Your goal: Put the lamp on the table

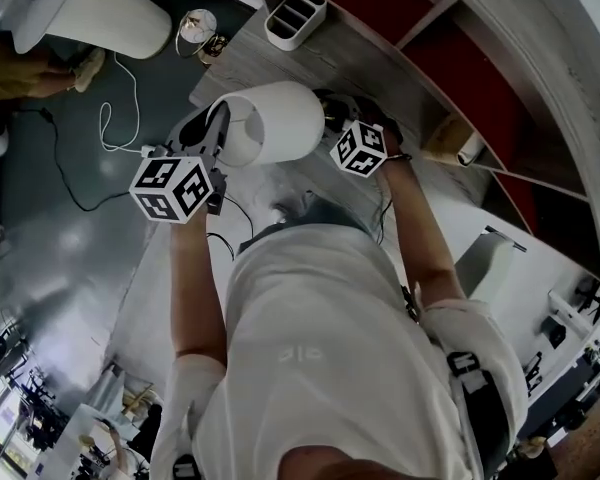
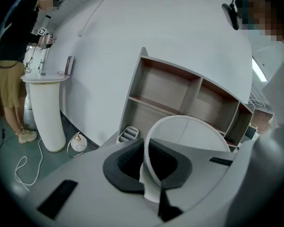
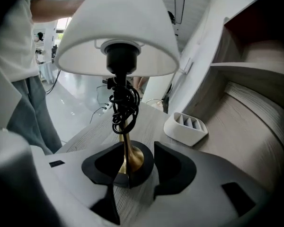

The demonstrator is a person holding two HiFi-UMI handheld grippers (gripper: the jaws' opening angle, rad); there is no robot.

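The left hand-held gripper [image 2: 146, 155] is clamped narrow on the thin lower rim [image 2: 149, 174] of the lamp's white shade [image 1: 270, 123]. The rim runs edge-on between its dark pads, one pad inside the shade and one outside. The rest of the rim arcs up and away as a pale ring in the left gripper view.

The right hand-held gripper [image 3: 136, 150] stands wide at the foot of the lamp [image 3: 119, 60]. The round dark base [image 3: 132, 167] and the brass stem [image 3: 125, 145] rising from it lie between its jaws. One jaw is close against the base. The other stands clear of it, with a strip of wood grain showing between. Neither pad presses on the lamp. The base looks to rest on the grey wood-grain tabletop [image 3: 97, 134].

Above the stem a black cord [image 3: 123, 103] is wound in loose coils below the dark socket, and the shade spreads over it.

Just beyond the lamp on the tabletop sits a white slotted organiser [image 3: 187, 126]. Behind it rises an open shelf unit [image 2: 180, 93] with red-brown backing. In the head view both forearms reach forward, with the shade between the two marker cubes.

Farther off on the floor are a trailing cable [image 1: 120, 98] and a white pedestal [image 2: 45, 112]. Another person [image 2: 9, 56] stands beside the pedestal.
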